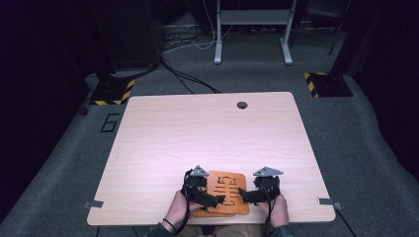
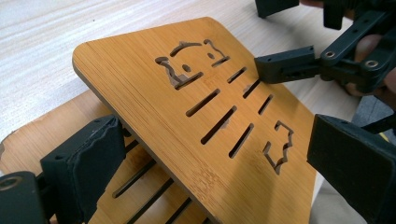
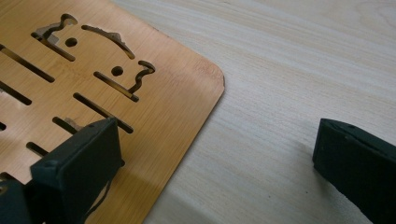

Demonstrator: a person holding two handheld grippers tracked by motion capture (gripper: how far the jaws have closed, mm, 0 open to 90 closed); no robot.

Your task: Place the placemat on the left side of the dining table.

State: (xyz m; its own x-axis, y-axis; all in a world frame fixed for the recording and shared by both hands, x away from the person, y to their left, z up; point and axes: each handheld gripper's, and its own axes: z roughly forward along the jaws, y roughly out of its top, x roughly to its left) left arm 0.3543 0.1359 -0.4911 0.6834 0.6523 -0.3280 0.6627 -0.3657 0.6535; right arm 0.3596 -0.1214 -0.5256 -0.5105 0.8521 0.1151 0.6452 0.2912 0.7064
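Two slotted bamboo boards lie stacked near the table's front edge. The upper board (image 2: pixel 154 107) has cut-out shapes and several slots, and sits askew over the lower board (image 2: pixel 32 140). My left gripper (image 2: pixel 215 140) is open, one jaw at the upper board's left edge and the other off its right side. My right gripper (image 3: pixel 217 140) is open too, its left jaw over the board (image 3: pixel 154 107) and its right jaw over bare table. In the high view the boards (image 1: pixel 226 186) sit between my left gripper (image 1: pixel 213 198) and my right gripper (image 1: pixel 247 194).
The light wooden table (image 1: pixel 197 133) stretches away beyond the boards, with a round cable hole (image 1: pixel 242 105) near its far edge. Metal clips (image 1: pixel 93 204) sit at the front corners. On the floor behind are a white desk frame (image 1: pixel 252 29) and cables.
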